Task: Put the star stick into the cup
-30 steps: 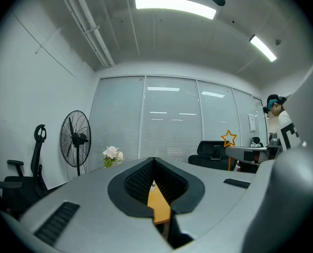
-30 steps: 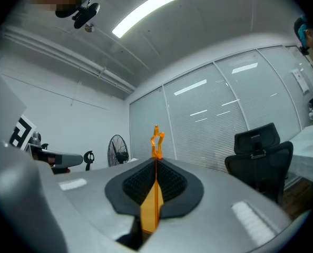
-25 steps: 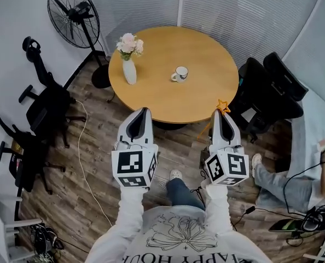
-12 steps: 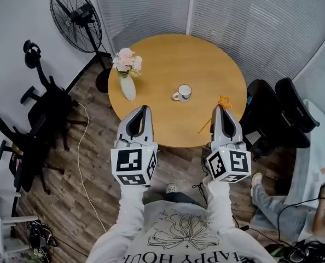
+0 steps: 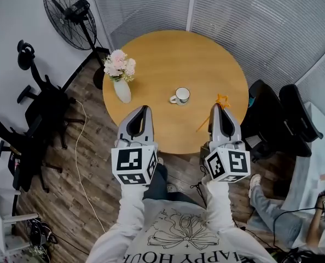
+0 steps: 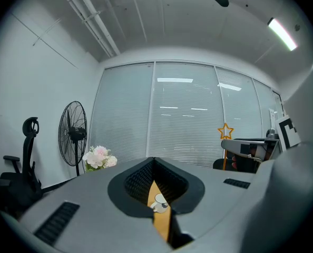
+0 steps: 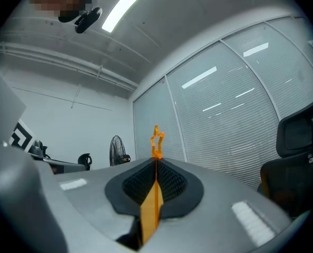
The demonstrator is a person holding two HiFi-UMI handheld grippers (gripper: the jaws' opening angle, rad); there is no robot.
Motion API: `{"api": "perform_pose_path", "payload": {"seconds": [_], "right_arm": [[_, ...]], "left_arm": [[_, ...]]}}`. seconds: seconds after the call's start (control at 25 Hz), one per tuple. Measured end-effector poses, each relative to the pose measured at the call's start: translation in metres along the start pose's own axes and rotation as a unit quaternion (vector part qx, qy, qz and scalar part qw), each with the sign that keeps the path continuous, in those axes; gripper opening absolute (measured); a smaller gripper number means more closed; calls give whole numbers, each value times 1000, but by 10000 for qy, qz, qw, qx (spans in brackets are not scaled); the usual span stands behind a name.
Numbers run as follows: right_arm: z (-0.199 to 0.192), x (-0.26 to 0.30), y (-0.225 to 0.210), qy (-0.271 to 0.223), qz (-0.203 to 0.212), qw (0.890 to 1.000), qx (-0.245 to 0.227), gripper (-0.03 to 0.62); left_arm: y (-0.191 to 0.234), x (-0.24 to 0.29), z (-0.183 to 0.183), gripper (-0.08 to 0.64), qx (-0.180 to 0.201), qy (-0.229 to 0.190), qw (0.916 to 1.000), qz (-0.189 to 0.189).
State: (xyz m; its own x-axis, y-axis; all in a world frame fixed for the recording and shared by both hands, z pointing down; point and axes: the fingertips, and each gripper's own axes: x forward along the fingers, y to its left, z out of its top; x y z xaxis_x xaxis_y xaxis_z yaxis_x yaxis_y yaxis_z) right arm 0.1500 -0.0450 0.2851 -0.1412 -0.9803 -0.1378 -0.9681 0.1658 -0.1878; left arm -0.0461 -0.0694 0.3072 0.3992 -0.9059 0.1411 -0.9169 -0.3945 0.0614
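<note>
Head view: both hand-held grippers side by side over the near edge of the round counter (image 5: 173,48), pointing across it. Right hand-held gripper (image 5: 220,109) clamped fully down on the star stick (image 5: 222,100), pads on the shaft close under the star, star poking out past the jaw tips, tail trailing down and to the left over the counter. Same in right gripper view: shaft upright between the pads, star just above them. Grip near the head probably chosen to leave the long tail free as the end to feed in. Cup (image 5: 181,95) upright mid-counter, mouth up, handle to the left, well apart from the star and left of the right hand-held gripper's line; stick not in it yet. Left hand-held gripper (image 5: 142,109) closed to a thin slit at the tips, nothing between the pads, aimed roughly at the cup (cup visible through the slit in left gripper view); likely just parked, or on standby to steady the cup. Vase of flowers (image 5: 120,78) at the left rim, out of the way. Judged as carry phase: next, shift left and forward, then tip the tail down into the mouth.
</note>
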Motion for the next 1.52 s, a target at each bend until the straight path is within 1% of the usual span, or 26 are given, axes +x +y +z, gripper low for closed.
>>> {"api": "perform_pose_path", "payload": {"seconds": [0.12, 0.36, 0.56, 0.92, 1.16, 1.52], "right_arm": [[-10, 18, -4, 71, -26, 10000, 49, 14], [-20, 62, -19, 51, -75, 9999, 107, 14], [-22, 107, -26, 9, -109, 9999, 65, 14], [-34, 181, -42, 81, -165, 9998, -28, 14], [-54, 218, -52, 230, -237, 9994, 34, 14], [-96, 253, -64, 547, -398, 9976, 146, 14]], "left_arm": [[9, 19, -3, 6, -18, 46, 10000, -43], [21, 69, -8, 6, 13, 136, 9998, -121], [31, 117, -4, 6, 24, 193, 9993, -315], [44, 200, -2, 6, -40, 329, 9970, -698], [45, 245, -17, 6, -70, 584, 9938, -941], [64, 290, -44, 6, -164, 915, 9895, -1111]]}}
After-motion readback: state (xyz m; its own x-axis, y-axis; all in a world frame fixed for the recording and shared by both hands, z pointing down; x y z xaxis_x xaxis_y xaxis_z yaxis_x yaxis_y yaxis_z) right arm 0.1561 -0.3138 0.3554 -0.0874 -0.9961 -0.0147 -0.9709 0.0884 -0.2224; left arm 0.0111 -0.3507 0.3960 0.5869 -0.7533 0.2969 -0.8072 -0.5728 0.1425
